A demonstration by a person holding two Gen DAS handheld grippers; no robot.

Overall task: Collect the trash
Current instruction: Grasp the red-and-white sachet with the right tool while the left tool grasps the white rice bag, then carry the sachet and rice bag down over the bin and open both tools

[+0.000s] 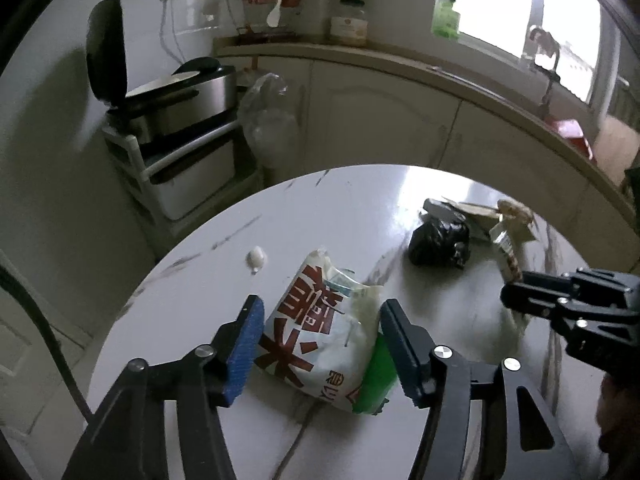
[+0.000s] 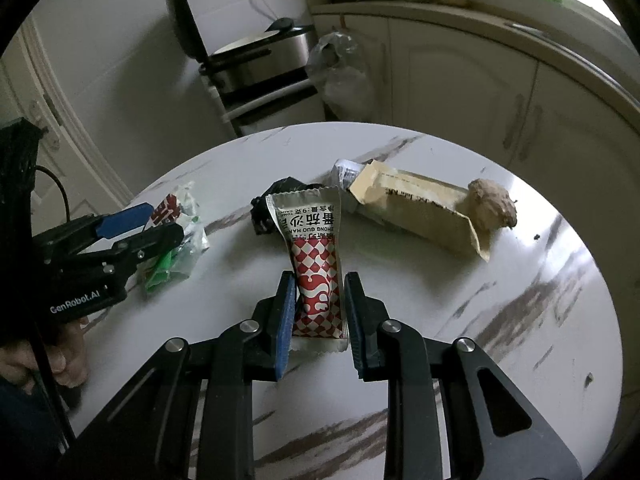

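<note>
Right gripper (image 2: 318,312) fingers pinch the sauce packet (image 2: 316,260); left gripper (image 1: 322,344) sits half-open around the white bag (image 1: 320,332), so squeeze mid-bag.

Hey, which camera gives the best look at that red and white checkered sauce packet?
The right wrist view. The checkered sauce packet stands centred between the right tongs, pinched, print readable. In the left wrist view only a sliver shows at the table's far right, above the right tongs.

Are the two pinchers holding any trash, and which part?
The right gripper pinches the red-and-white checkered sauce packet near its lower end. The left gripper straddles the white red-lettered bag; grip unclear.
</note>
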